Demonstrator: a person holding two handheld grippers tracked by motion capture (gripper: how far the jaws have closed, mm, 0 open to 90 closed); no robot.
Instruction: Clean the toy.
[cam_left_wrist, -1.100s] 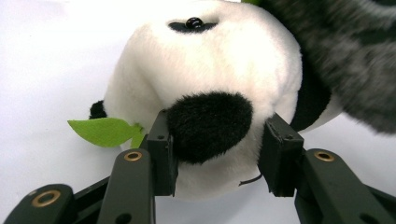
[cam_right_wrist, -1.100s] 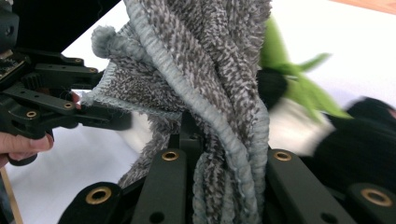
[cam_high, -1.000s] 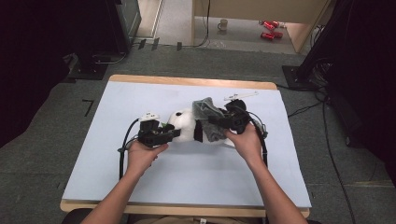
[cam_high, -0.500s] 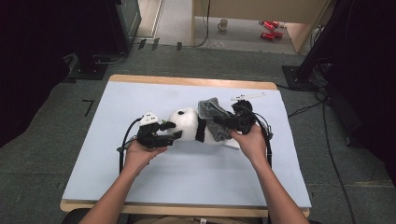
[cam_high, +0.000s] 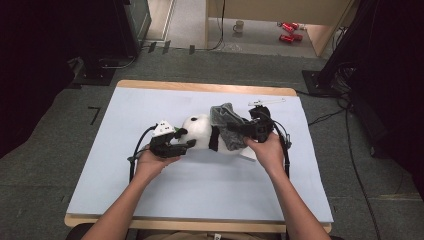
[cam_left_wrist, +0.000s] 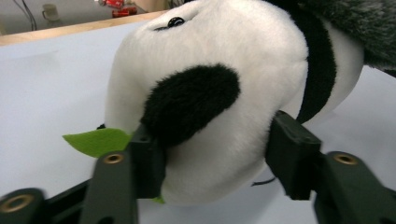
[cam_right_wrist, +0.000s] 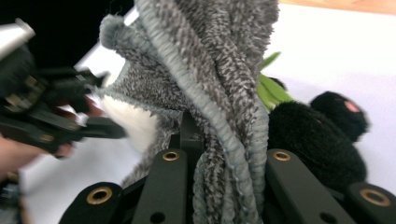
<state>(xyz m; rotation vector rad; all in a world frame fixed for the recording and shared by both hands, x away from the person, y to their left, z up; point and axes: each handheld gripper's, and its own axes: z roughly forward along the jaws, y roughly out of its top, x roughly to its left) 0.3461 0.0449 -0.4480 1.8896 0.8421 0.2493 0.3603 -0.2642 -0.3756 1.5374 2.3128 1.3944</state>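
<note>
Pale blue table (cam_high: 150, 200), bare but for the work near its centre. On it, a plush panda (cam_high: 200, 132) lying on its side, head toward nine o'clock, body toward three o'clock. Over the body, a grey towel (cam_high: 227, 125), bunched and draped. Right gripper (cam_high: 252, 129) at three o'clock of the toy, jaws clamped tight on a thick fold of the cloth (cam_right_wrist: 224, 140). Left gripper (cam_high: 176, 142) at nine o'clock, jaws just now closing, straddling the panda's head (cam_left_wrist: 205, 102), left pad against the black ear, right pad at the cheek; firm pressure not certain. Green felt leaf (cam_left_wrist: 98, 141) poking out beside the left jaw.

Step in hand, judged: steadying the toy while working the towel around it. Next: a firmer hold on the head, then drawing the cloth across the body without dragging the panda along.
</note>
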